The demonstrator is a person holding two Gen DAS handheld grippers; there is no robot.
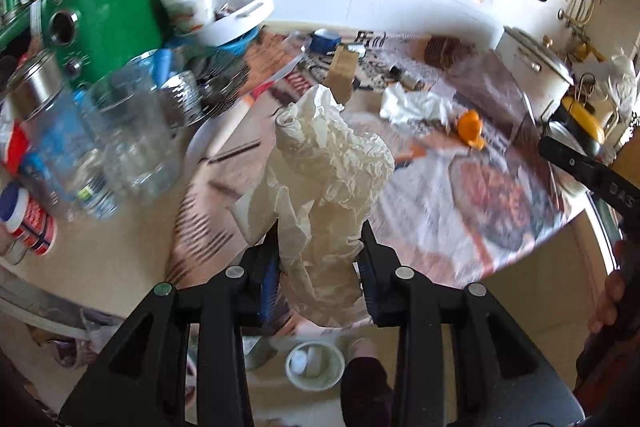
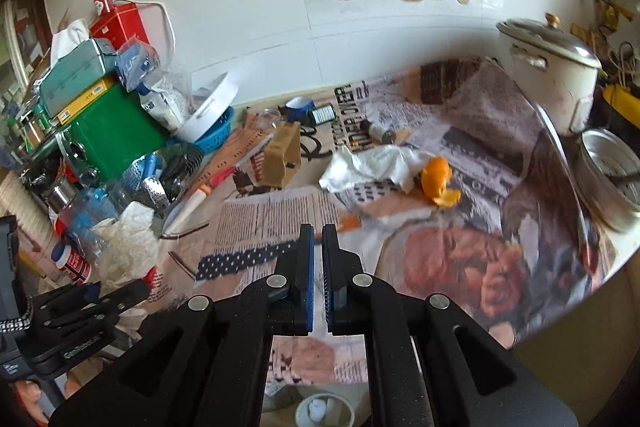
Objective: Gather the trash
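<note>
Gripping a crumpled sheet of cream waxy paper (image 1: pixel 332 187) between the blue pads of the left gripper (image 1: pixel 318 287), lifted clear above the newspaper-covered counter (image 1: pixel 420 227). Paper held upright and bunched, its lower end hanging below the jaws, its upper mass standing well past the fingertips. Jaws set at a narrow gap, pressed on the wad from both sides; hold judged firm enough for carrying. Directly beneath, on the floor, a small white bin (image 1: pixel 315 363) with pale scraps inside, judged the intended drop point.

Right gripper (image 2: pixel 318 233) empty: jaws closed together, only a thin slit showing, nothing between the pads. Poised over the counter's near edge, well apart from any item.

Remaining trash on the newspaper: a crumpled white tissue (image 2: pixel 372 167), with orange peel (image 2: pixel 438 183) touching its right end. Both untouched, lying towards the middle of the counter.

Surroundings noted: green appliance (image 2: pixel 116 135) and stacked boxes at left, clear plastic bottles (image 1: pixel 120 143) near the left edge, white lidded pot (image 2: pixel 552 75) at right against the tiled wall.
</note>
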